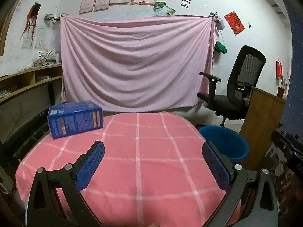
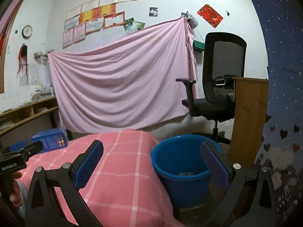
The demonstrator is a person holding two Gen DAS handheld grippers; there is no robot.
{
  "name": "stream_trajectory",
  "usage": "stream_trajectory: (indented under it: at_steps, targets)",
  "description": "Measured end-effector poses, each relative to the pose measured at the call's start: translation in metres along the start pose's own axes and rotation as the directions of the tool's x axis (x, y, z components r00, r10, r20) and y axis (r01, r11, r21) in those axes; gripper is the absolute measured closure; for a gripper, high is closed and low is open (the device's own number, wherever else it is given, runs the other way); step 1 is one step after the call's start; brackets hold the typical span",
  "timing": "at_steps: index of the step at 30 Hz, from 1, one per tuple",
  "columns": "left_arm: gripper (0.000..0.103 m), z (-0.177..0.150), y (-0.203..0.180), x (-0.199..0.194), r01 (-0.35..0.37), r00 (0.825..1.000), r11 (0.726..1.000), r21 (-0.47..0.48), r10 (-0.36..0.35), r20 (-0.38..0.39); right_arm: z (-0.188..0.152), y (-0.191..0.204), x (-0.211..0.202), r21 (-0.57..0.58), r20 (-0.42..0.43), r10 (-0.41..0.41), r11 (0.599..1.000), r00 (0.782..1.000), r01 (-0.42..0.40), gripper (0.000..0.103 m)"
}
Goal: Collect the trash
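A blue printed cardboard box lies at the far left corner of the table with the pink checked cloth; the right wrist view shows the box small at the left. A blue bucket stands on the floor by the table's right edge, with a small pale scrap on its bottom; the left wrist view catches the bucket too. My left gripper hangs open over the cloth with nothing between its fingers. My right gripper is open and empty, spanning the table edge and the bucket.
A black office chair stands behind the bucket, next to a wooden cabinet. A pink sheet hangs on the back wall. Wooden shelves with papers run along the left. The left gripper's body shows at the right wrist view's left edge.
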State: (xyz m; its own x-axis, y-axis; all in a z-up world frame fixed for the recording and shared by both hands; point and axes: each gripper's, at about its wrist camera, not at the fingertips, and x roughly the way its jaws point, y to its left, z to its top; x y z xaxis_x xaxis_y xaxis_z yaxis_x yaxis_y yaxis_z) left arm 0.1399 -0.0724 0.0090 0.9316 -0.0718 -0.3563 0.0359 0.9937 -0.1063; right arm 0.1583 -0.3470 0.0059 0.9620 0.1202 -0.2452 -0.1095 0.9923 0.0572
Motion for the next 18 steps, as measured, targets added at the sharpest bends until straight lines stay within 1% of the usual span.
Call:
stream_trajectory:
  at_steps: [4,8,18]
  targets:
    - [0.002,-0.013,0.000,-0.011,-0.006,1.000,1.000,0.014,0.006,-0.003,-0.012,0.013,-0.010,-0.016,-0.037,-0.042,0.999,0.998,0.042,0.000]
    - [0.002,-0.016,0.002,-0.021,-0.011,1.000,1.000,0.009,0.011,0.004,-0.022,0.020,-0.017,-0.017,-0.077,-0.059,0.998,0.995,0.057,0.000]
    - [0.002,-0.021,0.002,-0.047,-0.015,0.999,1.000,0.001,0.015,0.034,-0.027,0.037,-0.043,-0.014,-0.077,-0.060,0.998,0.995,0.059,0.000]
